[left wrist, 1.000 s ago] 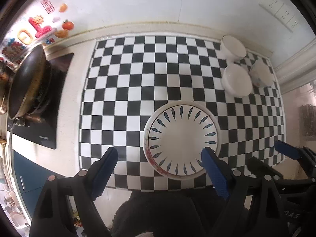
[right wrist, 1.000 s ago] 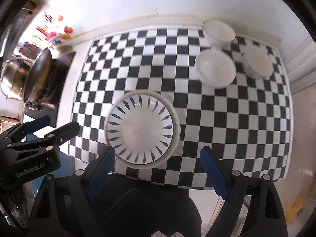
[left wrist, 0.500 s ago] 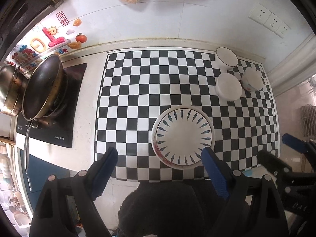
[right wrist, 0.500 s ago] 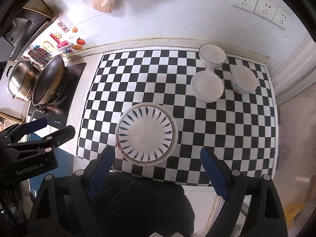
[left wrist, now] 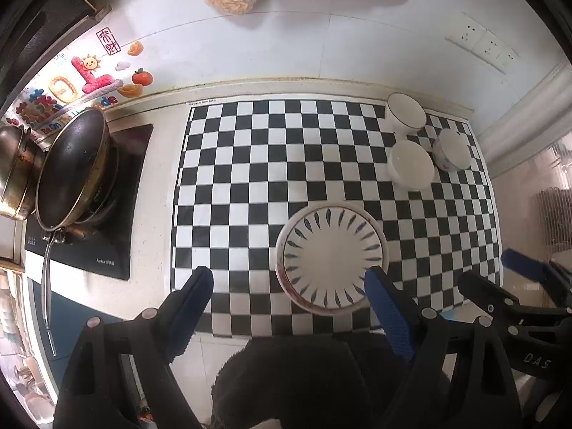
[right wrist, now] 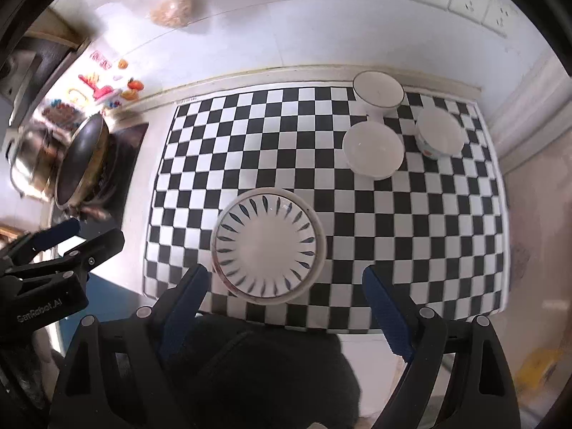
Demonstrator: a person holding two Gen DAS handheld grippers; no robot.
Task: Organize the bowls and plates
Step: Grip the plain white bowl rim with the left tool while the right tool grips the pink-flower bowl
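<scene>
Both tools, left tool [left wrist: 289, 298] and right tool [right wrist: 286, 295], gape wide and empty above the leaf-patterned plate [left wrist: 330, 257]; three white bowls [right wrist: 373, 152] cluster upper right on the checkered mat [right wrist: 250, 143].

Glossy ceramic plate [left wrist: 331, 258], 3 glazed bowls [left wrist: 410, 164], metal wok [left wrist: 71, 168]

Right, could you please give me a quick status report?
Both claws, left and right, open, empty. Patterned plate on checkered mat; three bowls grouped at far right. Nothing in the way.
</scene>
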